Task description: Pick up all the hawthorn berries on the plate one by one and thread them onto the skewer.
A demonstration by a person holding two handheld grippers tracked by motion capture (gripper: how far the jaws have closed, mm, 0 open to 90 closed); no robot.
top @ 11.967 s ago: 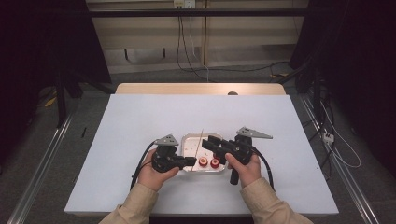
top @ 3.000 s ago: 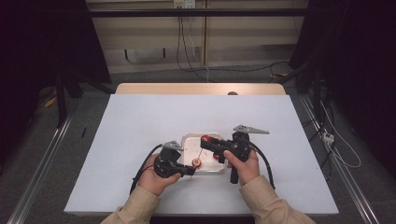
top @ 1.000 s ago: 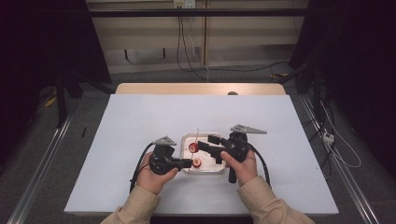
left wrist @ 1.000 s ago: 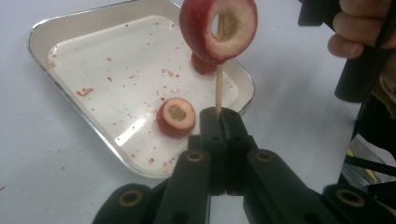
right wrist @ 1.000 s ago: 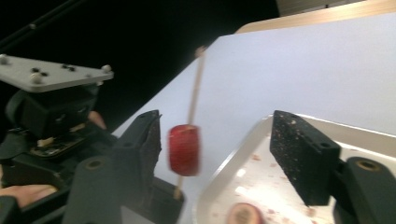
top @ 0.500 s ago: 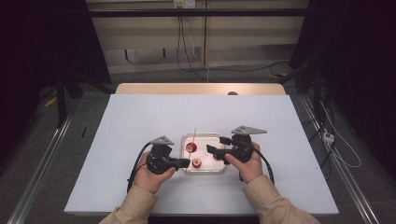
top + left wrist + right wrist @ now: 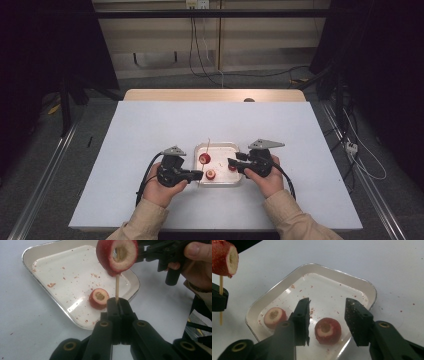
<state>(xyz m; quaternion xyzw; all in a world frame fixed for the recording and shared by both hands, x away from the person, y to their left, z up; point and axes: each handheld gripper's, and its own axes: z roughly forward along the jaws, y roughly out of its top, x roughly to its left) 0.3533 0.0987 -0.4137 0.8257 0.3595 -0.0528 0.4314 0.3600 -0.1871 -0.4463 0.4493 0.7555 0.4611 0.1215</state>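
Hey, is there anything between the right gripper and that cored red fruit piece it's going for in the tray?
Nothing visible: the right gripper has its open jaws either side of the fruit piece in the tray.

This looks like a lab or recording room rather than a home. The surface [image 7: 150, 130] is covered with a plain white sheet and stands alone on grey carpet. Dark curtains [image 7: 380, 60] hang at left and right, loose cables [image 7: 200, 45] run down the far wall, and metal rails [image 7: 45, 175] lie along the floor.
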